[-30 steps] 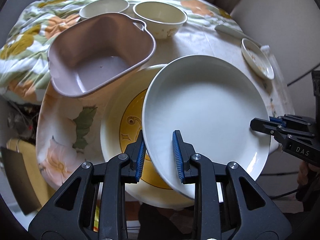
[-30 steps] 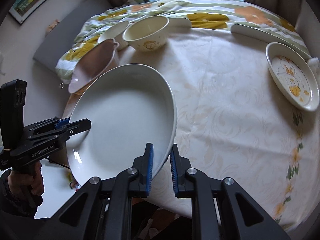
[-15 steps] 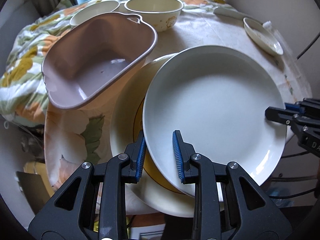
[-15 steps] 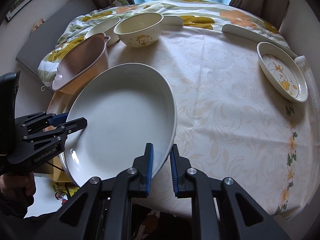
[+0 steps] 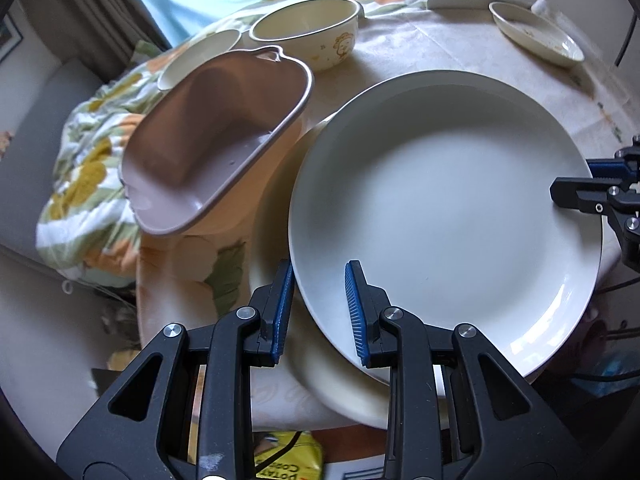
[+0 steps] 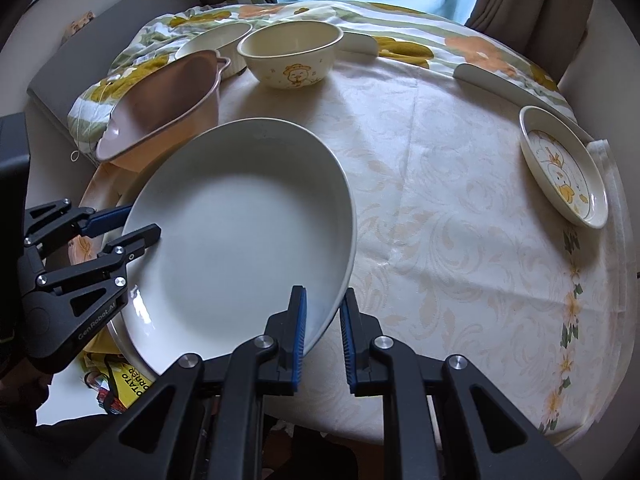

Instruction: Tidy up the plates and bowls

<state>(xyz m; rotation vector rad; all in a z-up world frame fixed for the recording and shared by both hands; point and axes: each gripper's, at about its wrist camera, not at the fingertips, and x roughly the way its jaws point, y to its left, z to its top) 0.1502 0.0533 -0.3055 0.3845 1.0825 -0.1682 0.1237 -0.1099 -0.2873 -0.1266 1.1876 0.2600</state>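
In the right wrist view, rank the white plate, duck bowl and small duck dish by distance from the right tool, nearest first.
1. White plate: its rim sits between the right tool's pads.
2. Small duck dish: off to the right, near the table edge.
3. Duck bowl: far side, centre-left.
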